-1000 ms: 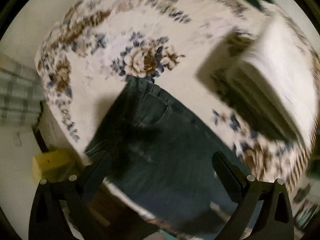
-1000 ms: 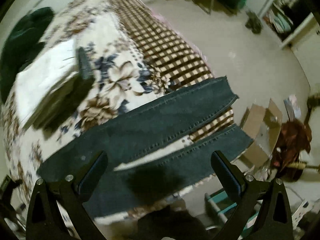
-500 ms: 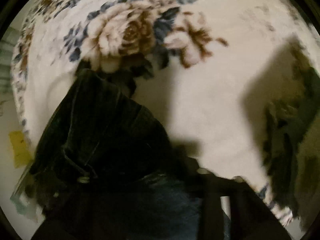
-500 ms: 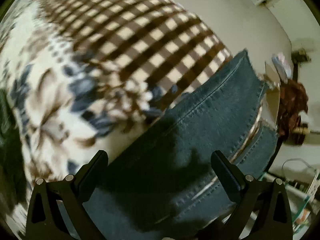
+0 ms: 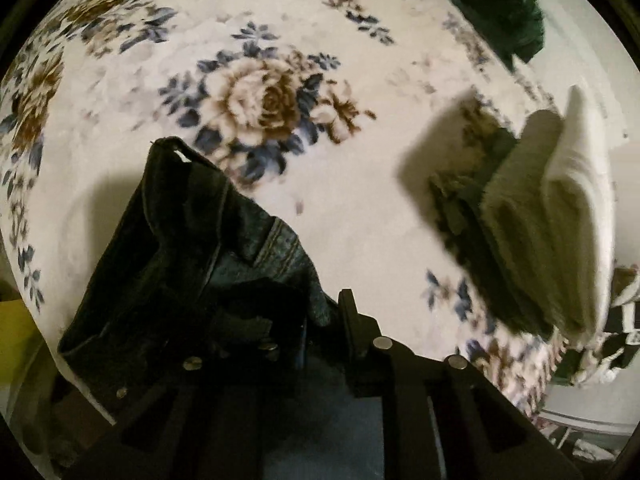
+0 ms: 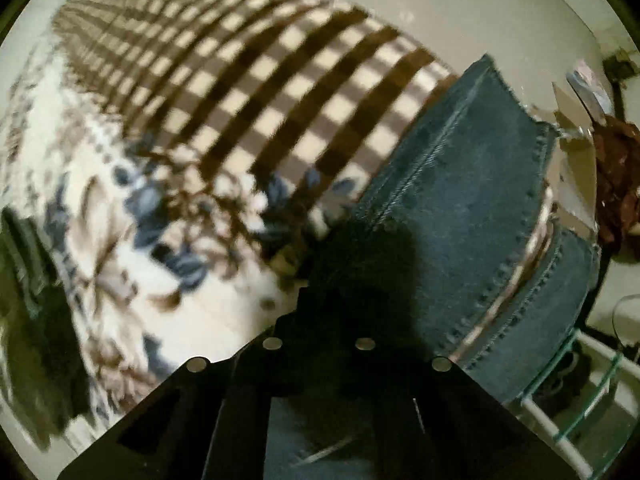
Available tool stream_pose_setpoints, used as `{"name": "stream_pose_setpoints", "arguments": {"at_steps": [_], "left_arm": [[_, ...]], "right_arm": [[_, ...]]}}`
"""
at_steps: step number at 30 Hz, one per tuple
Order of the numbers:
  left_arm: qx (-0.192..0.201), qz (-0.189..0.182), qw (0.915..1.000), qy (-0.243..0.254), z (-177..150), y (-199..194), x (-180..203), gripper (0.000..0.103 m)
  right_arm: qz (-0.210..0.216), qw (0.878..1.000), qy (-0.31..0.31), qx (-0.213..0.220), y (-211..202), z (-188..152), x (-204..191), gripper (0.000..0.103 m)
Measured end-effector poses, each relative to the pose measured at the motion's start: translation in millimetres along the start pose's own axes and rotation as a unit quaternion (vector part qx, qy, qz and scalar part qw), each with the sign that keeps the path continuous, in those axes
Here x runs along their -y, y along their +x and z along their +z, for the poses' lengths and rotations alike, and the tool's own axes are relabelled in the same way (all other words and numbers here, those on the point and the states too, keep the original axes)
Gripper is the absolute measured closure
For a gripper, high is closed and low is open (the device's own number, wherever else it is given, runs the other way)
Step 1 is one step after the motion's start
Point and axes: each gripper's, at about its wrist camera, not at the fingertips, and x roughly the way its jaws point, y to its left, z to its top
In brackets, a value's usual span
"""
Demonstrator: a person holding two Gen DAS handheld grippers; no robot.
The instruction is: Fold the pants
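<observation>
Dark blue jeans lie on a floral bedspread [image 5: 320,208]. In the left wrist view the waistband end [image 5: 172,240] is bunched and lifted, and my left gripper [image 5: 316,320] is shut on it. In the right wrist view both legs [image 6: 472,208] run toward the bed's edge, the upper leg over a brown checked blanket [image 6: 280,92]. My right gripper [image 6: 340,272] is shut on the upper leg's edge, deep in shadow.
A stack of folded white and olive clothes [image 5: 552,216] lies at the right of the bed, with a dark green garment [image 5: 500,4] beyond it. A cardboard box [image 6: 576,128] and a glass shelf [image 6: 580,392] stand on the floor off the bed's edge.
Both grippers came down onto the jeans and shut: the left on the waistband, which is now bunched and lifted, the right on the leg's edge.
</observation>
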Motion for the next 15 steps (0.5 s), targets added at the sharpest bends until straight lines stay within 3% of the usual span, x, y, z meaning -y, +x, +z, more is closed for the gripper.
{"name": "stream_pose_setpoints", "arguments": {"at_steps": [7,11,15], "left_arm": [[0.021,-0.043,0.9988,-0.014,-50,-59,-52,0.093],[0.014,-0.028,0.9993,-0.02,-82,-65,-101,0.095],[0.007,0.008,0.9999,-0.005,-108,-44,-139,0.096]], "right_arm": [[0.044,0.997,-0.049,0.039,-68,-64,68,0.098],[0.045,0.996,-0.067,0.049,-83,-103,119,0.101],[0.018,0.997,-0.068,0.027,-54,-140,162,0.101]]}}
